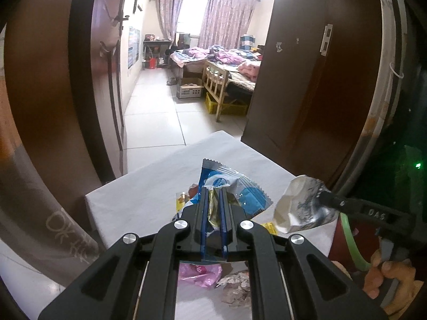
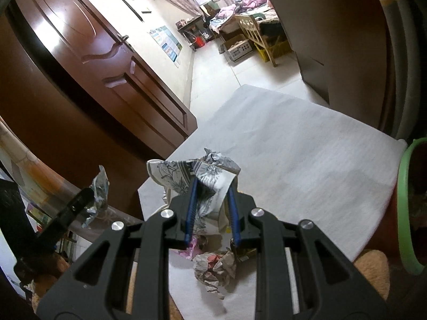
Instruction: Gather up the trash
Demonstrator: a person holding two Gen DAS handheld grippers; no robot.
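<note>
Left wrist view
Left claw (image 1: 213,190): clamped on a crinkled blue-and-white foil snack wrapper (image 1: 234,186), which sticks out ahead of the tips, lifted off the white cloth-covered worktop (image 1: 149,189).
Right claw (image 1: 321,196): seen side-on to the right, pinching a crumpled white paper cup with grey print (image 1: 299,205).
Risk: the wrapper is slick foil held by a narrow strip; I judge a quick swing could let it slide out and fall back on the cloth.
Left behind: a pink plastic wrapper (image 1: 198,273) and a crumpled brown-and-white paper ball (image 1: 237,288) lie under the claw, behind its tips.

Right wrist view
Right claw (image 2: 212,186): gripping the cup, whose grey flower-printed wall (image 2: 186,173) bulges up and to the left past the tips.
Risk: the cup is already crushed; it may fold further and slip from the blue pads (image 2: 191,208).
Left claw (image 2: 88,197): far left, holding the foil wrapper (image 2: 99,194).
Bin: a green rim (image 2: 405,200) at the right edge; likely the drop spot, though its opening is hardly shown, so a blind release could miss.
Remaining: the paper ball (image 2: 214,269) sits just below the claw.
</note>
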